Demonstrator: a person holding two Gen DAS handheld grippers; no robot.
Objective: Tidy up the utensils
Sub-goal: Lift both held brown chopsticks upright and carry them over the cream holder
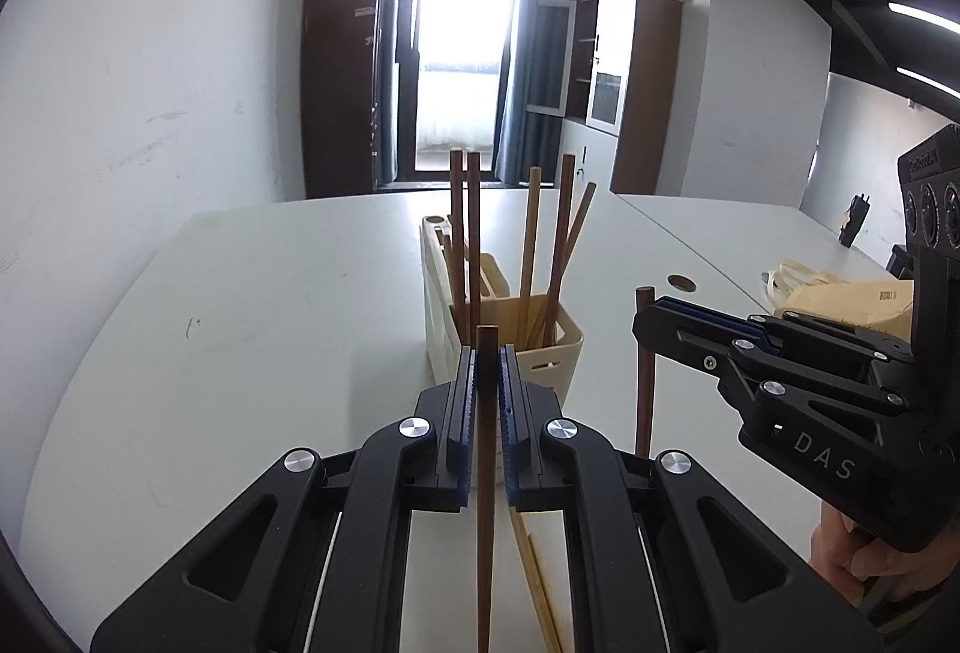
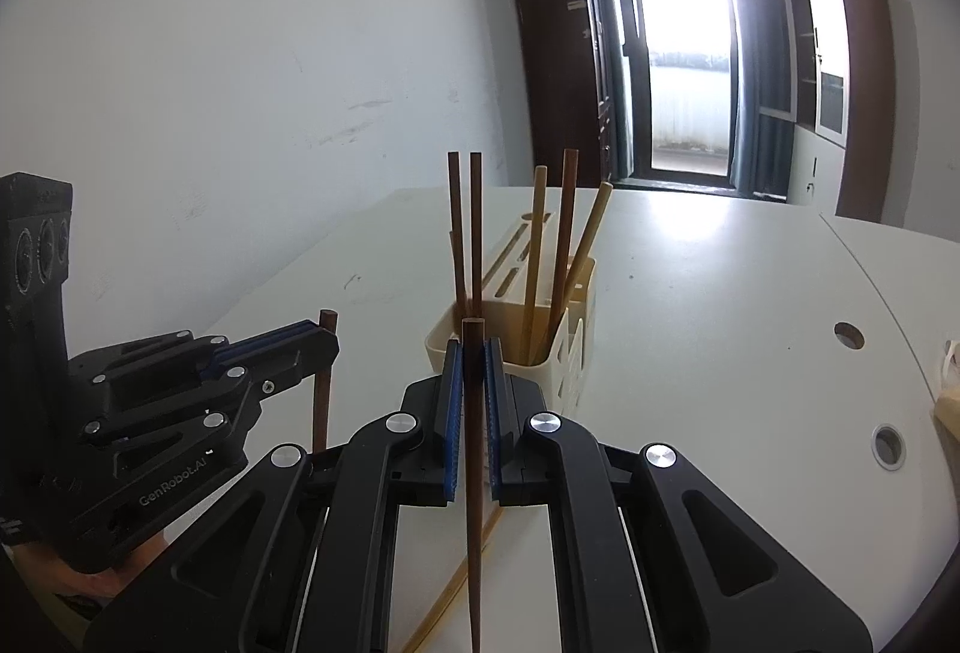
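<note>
Dark brown wooden chopstick being clamped upright in left gripper; second dark chopstick being clamped in right gripper. Both being held above white table, near cream slotted plastic holder. Transfer step judged underway; tips-down lowering into holder being called for next.

Both handheld grippers are matte black linkage frames with round silver pivot caps and small screws. The left gripper has ribbed blue pads on its fingers and "GenRobot.AI" in pale letters on its side. The right gripper has matching blue pads and "DAS" printed on its body below a block with round lenses.
</note>
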